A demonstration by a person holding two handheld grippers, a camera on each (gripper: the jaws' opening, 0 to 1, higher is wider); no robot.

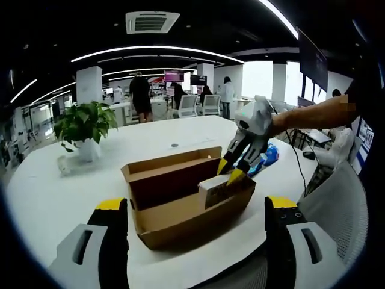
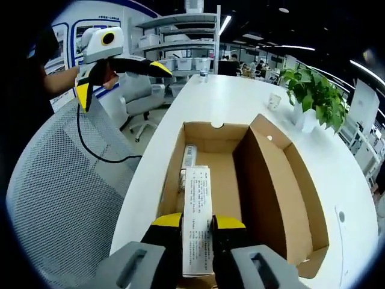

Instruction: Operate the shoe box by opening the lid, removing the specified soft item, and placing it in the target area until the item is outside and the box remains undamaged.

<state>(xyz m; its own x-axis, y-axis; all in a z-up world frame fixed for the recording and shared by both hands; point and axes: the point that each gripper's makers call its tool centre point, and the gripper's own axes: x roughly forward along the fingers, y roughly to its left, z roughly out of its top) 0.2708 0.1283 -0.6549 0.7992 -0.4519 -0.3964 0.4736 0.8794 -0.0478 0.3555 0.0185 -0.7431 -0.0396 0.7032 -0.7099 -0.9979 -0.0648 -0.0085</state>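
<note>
The brown cardboard shoe box (image 1: 180, 220) (image 2: 264, 198) stands open on the white table, its lid (image 1: 171, 164) (image 2: 301, 186) folded back. A white soft packet with a printed label (image 2: 197, 211) (image 1: 212, 189) stands at one end inside the box. My right gripper (image 2: 197, 226) (image 1: 231, 173) is shut on this packet, a yellow tip on each side. My left gripper (image 1: 197, 205) is open, its jaws spread wide on the near side of the box. In the right gripper view the left gripper (image 2: 120, 81) hangs above the table edge, holding nothing.
Another white wrapped thing (image 2: 188, 156) lies deeper in the box. A potted plant (image 1: 84, 126) (image 2: 316, 96) and a small cup (image 2: 275, 100) stand on the table (image 1: 42, 192). A blue object (image 1: 269, 155) lies behind the box. A grey mesh chair (image 2: 60, 198) stands at the table edge.
</note>
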